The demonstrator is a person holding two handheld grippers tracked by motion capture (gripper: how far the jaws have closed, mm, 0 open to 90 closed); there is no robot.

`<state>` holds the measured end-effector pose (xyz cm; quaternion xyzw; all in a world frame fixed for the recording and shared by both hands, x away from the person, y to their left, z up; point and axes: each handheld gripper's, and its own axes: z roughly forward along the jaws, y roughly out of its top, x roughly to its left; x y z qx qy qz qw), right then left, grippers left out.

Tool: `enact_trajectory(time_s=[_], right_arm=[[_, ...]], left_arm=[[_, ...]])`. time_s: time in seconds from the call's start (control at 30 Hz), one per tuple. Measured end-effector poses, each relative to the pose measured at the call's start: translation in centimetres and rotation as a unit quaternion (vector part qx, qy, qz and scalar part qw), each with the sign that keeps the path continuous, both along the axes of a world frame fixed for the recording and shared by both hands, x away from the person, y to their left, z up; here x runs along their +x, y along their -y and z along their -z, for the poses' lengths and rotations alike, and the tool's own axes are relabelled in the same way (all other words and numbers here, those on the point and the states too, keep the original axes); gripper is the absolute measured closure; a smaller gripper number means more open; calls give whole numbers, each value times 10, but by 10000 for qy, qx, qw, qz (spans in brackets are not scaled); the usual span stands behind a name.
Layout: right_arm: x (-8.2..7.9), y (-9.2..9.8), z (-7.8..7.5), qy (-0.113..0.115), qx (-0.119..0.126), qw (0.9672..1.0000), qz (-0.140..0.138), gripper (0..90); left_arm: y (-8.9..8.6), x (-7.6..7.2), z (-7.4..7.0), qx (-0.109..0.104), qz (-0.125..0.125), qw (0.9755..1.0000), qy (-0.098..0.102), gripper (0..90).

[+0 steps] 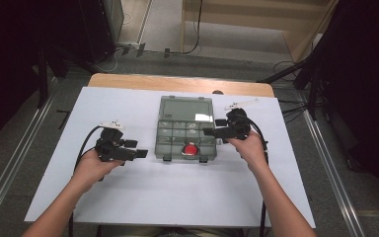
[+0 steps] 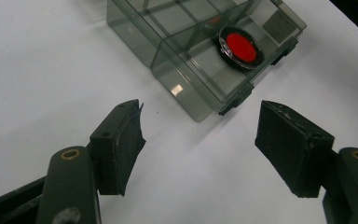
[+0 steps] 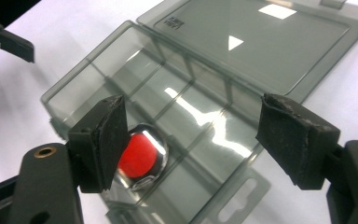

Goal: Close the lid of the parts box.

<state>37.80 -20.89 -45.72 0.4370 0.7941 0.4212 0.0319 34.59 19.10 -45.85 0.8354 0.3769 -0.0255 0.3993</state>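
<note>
Both hands hover low, the left gripper and right gripper with jaws spread wide and empty. Between them the clear box lies lid-open on the white worktop, a red disc inside.

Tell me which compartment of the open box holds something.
The middle compartment of the row nearest the person in the grey box holds a round red-topped piece. The other compartments look empty.

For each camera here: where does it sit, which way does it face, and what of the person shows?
High view: above the table, looking forward and down; both forearms and hands show.
Left gripper view: on the left gripper, facing the organizer box; open jaws show.
Right gripper view: on the right gripper, over the box; open jaws show.
All share the red disc.
</note>
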Motion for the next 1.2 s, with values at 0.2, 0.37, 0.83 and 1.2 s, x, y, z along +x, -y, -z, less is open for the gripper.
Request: enact_trajectory(time_s=[0.2, 0.37, 0.83, 1.2], right_arm=[[8, 2, -1, -23, 24, 10000, 7, 258], [14, 1, -1, -83, 24, 10000, 35, 257], [28, 1, -3, -116, 92, 9998, 129, 257], [40, 4, 0, -177, 160, 9995, 185, 263]], left_arm=[[4, 10, -5, 6, -52, 10000, 4, 311], [11, 17, -9, 15, -83, 10000, 34, 311], [27, 41, -14, 121, -108, 9998, 113, 311], [33, 61, -15, 129, -213, 9996, 96, 312]])
